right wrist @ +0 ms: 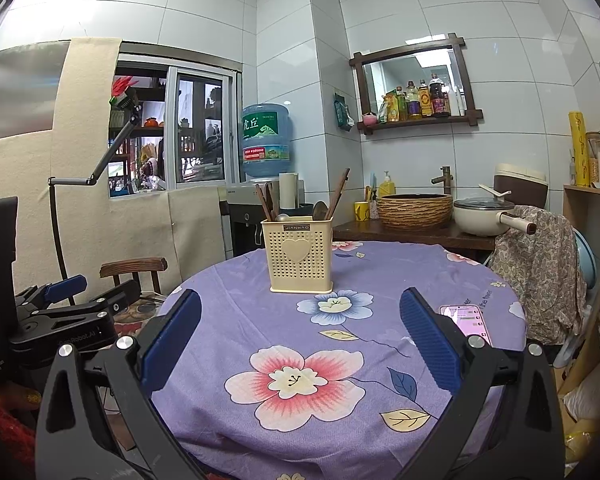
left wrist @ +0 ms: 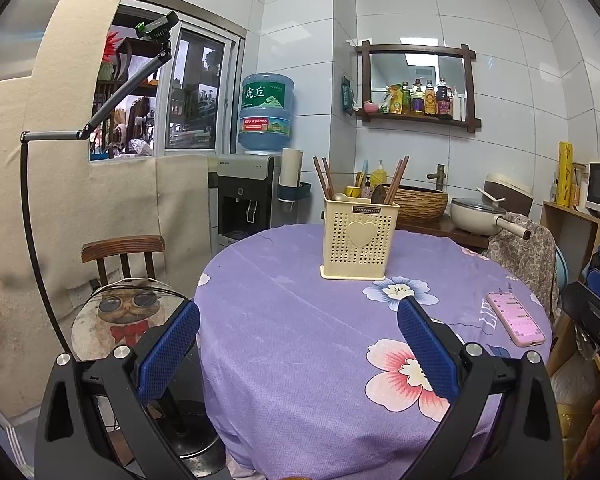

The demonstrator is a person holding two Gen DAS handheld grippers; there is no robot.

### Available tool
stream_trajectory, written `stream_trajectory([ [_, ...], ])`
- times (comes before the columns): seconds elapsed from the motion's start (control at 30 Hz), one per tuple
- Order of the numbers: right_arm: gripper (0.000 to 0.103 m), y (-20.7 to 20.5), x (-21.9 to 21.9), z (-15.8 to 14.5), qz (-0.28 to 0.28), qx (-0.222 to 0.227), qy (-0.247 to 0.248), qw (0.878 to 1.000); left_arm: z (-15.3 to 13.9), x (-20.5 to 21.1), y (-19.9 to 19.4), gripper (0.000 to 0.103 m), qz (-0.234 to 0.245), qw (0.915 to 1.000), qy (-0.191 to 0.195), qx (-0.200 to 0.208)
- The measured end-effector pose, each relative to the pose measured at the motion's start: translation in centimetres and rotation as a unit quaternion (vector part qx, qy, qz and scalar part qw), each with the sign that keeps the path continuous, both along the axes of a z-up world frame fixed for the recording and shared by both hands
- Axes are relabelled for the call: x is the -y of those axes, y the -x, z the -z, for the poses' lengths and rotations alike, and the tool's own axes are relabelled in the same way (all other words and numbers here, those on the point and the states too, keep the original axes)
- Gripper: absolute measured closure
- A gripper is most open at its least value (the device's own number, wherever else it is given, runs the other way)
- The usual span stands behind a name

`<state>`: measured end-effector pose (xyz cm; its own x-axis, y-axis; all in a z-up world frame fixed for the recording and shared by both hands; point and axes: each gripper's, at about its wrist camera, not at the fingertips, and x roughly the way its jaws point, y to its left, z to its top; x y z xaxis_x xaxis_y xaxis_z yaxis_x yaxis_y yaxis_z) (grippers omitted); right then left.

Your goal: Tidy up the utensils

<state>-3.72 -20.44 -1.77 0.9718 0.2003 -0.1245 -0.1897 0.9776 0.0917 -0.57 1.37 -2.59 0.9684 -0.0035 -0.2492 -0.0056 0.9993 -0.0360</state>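
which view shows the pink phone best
The left wrist view: the pink phone lies fully visible on the purple tablecloth, near its right edge. In the right wrist view the phone is partly hidden behind one of the right gripper's fingers.

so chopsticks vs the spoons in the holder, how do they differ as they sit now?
In the cream utensil holder, the chopsticks are thin, straight, reddish-brown sticks. They rise well above the rim and lean outward at both ends. The spoons have rounded ends and sit low, barely clearing the rim. One is dark like wood, the other pale like metal. Both kinds stand in the holder, and neither open gripper touches them.
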Motion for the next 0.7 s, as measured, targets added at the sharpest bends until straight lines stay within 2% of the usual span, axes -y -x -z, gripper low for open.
stream_trajectory([
  [0.7,0.005,-0.12,-0.07,0.1,-0.003,-0.005,-0.001,1.0,0.15,-0.02,-0.06,0.006,0.002,1.0,-0.002,-0.002],
])
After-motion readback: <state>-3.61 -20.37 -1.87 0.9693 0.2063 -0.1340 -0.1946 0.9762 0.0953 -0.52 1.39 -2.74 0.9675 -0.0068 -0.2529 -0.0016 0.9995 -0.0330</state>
